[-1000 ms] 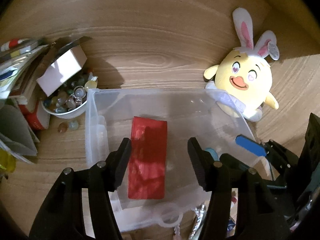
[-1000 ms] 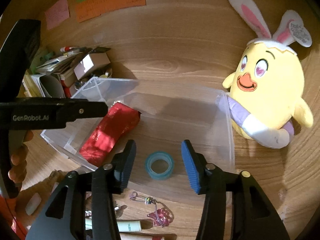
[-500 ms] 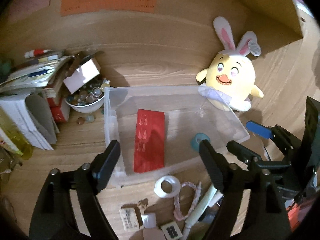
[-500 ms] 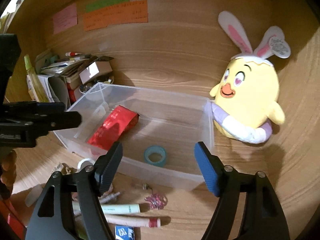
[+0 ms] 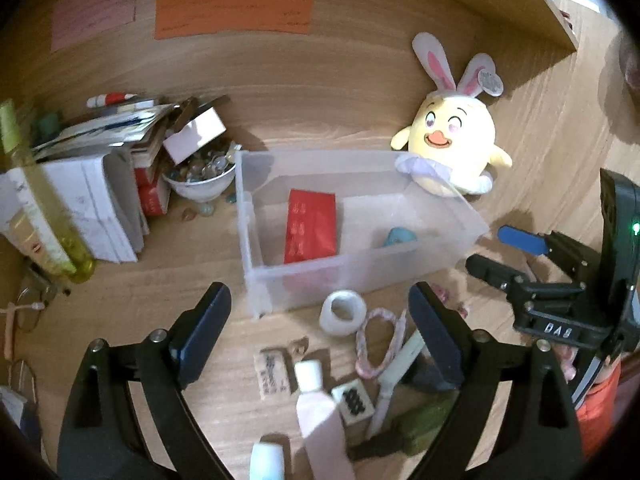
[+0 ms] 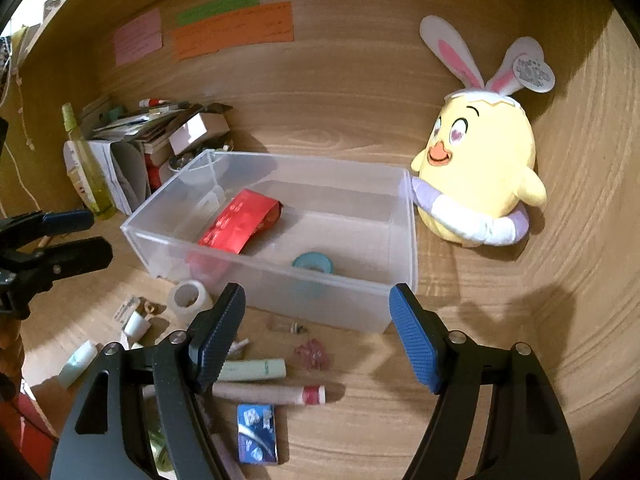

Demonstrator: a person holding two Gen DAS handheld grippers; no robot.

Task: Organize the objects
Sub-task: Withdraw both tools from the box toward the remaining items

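Observation:
A clear plastic bin stands on the wooden desk. Inside it lie a red foil packet and a teal tape roll. My left gripper hovers in front of the bin over the loose clutter; its jaws are opening and nothing is between them. A white tape roll lies on the desk just beyond its fingertips. My right gripper is open and empty, in front of the bin's near wall. Each gripper shows in the other's view: right gripper, left gripper.
A yellow plush chick leans at the bin's right end. Left of the bin are a bowl of glass beads, stacked papers and a yellow bottle. Near me lie a pink tube, pens and a blue packet.
Both grippers have drawn back from over the bin toward the near side, and their jaws stand wider. The red packet and teal tape roll stay lying in the bin.

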